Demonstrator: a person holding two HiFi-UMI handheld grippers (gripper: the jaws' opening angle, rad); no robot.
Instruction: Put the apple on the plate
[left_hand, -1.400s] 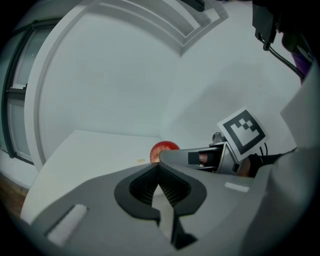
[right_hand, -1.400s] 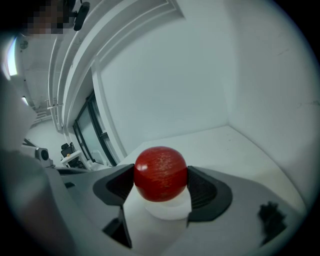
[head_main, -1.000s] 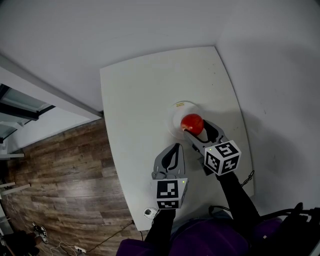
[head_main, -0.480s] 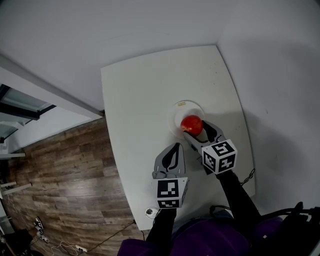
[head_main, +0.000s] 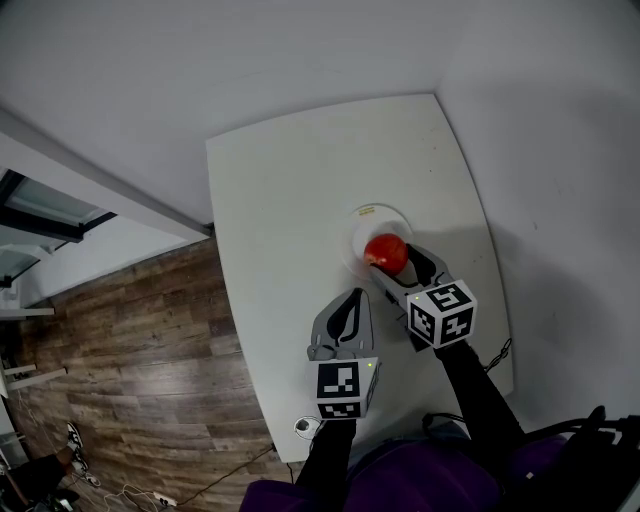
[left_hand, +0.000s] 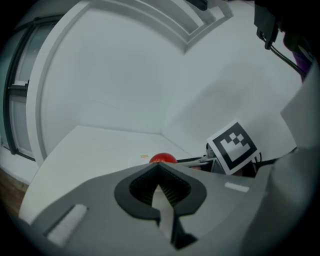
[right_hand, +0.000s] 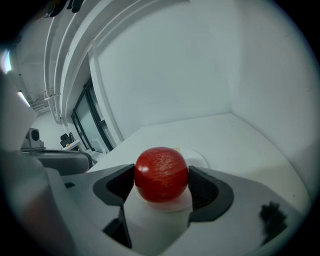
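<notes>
Right claw grips the apple from both sides, over the plate on the white bench; left claw clenched, empty, nearby.

Your right gripper and the apple hide the near rim of the plate, toward the right edge of the desk, so you cannot tell whether they touch; its orange mark is too small to read.

the round, glossy red apple is pinched at both sides by the right gripper, over the near edge of a small white plate.
</notes>
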